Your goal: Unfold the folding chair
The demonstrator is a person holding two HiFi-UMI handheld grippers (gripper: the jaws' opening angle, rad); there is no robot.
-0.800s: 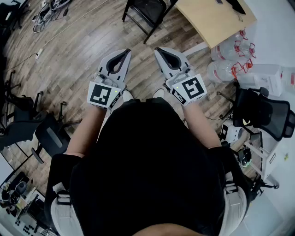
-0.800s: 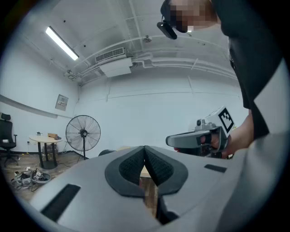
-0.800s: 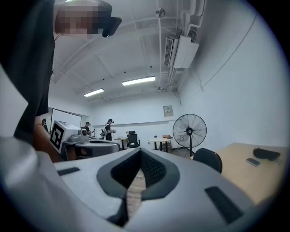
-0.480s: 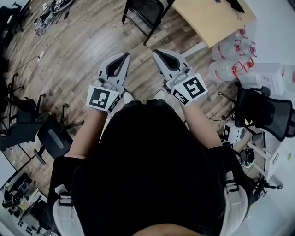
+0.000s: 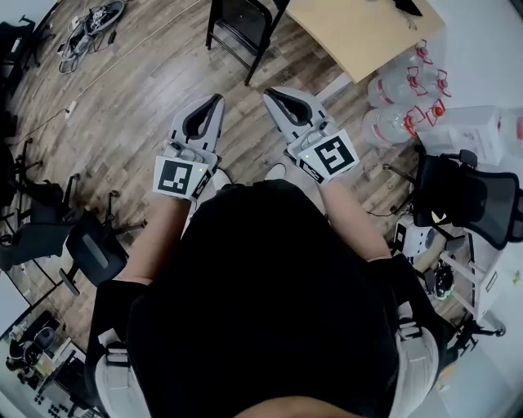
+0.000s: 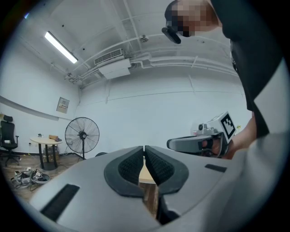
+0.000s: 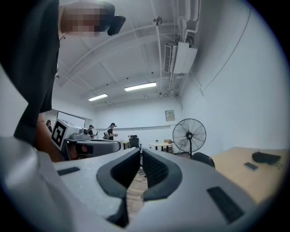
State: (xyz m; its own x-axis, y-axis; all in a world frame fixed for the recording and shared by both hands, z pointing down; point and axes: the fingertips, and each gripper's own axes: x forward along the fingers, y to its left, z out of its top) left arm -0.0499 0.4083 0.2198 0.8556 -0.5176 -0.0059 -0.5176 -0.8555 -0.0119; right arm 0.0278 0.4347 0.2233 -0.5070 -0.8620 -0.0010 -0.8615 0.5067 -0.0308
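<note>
Most of the head view is brown plank floor [image 5: 122, 106], and the person's black-clad torso [image 5: 270, 310] fills the lower half. A pale wooden surface [image 5: 359, 33] juts in at the top right. The black folding chair [image 5: 245, 16] stands on the floor at the top edge, just beside the surface's left side and well ahead of both tools. Whether it is folded I cannot tell. A black office chair [image 5: 466, 200] sits at the right, with clear water jugs [image 5: 400, 122] near it, beside the surface. 2 tools are held out level, side by side and apart. The left hand-held gripper [image 5: 217, 100] has its jaws pressed together on nothing. The right hand-held gripper [image 5: 269, 93] is likewise closed and empty. Neither touches the folding chair.
</note>
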